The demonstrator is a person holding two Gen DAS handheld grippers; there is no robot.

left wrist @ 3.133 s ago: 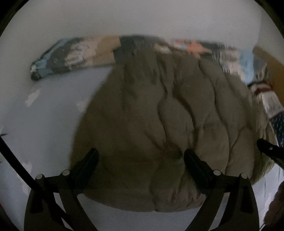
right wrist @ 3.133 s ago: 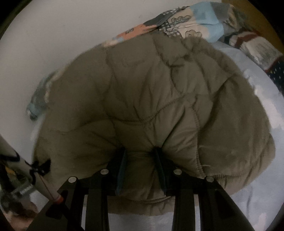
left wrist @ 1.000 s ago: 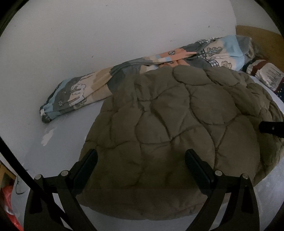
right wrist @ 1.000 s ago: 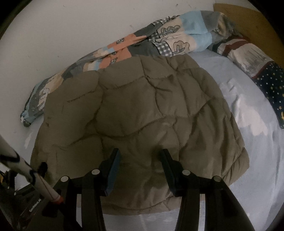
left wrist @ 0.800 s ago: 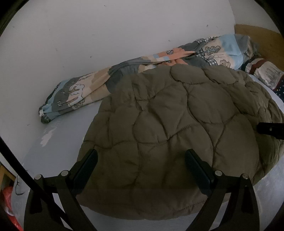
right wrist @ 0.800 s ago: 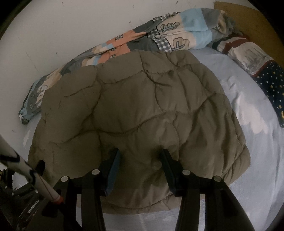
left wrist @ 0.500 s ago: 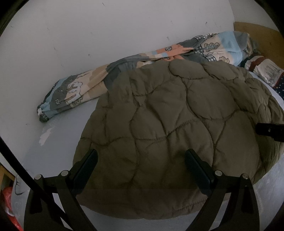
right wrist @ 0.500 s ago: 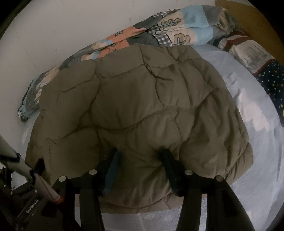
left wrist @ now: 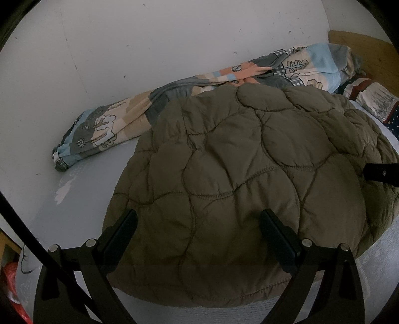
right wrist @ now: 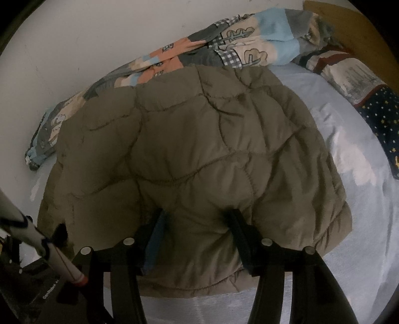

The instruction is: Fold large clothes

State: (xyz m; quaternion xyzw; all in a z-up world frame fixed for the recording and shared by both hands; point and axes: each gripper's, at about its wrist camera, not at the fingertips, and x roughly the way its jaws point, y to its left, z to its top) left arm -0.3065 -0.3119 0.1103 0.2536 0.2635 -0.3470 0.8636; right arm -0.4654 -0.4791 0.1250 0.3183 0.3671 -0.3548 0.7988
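Note:
An olive quilted jacket [left wrist: 249, 162] lies spread on the pale blue bed sheet [right wrist: 361, 224], with its hem toward me. My left gripper [left wrist: 197, 224] is wide open just above the jacket's near part, nothing between its fingers. My right gripper [right wrist: 197, 219] is open to a medium width. Its fingertips [right wrist: 234, 216] are sunk into the puffy fabric of the jacket [right wrist: 199, 149], which bulges up between them. One right finger [left wrist: 381, 172] shows at the right edge of the left wrist view, lying on the jacket.
A patchwork blanket [left wrist: 112, 124] lies bunched along the white wall [left wrist: 149, 49] behind the jacket. Pillows [right wrist: 354, 74] and a wooden headboard [right wrist: 349, 20] are at the far right. A white rod [right wrist: 37, 236] and black device parts stand at the lower left of the right wrist view.
The right gripper let go of a pinched fold and its jaws widened. Its fingertips then sank into the jacket. The jacket settled flat. The left gripper stayed open.

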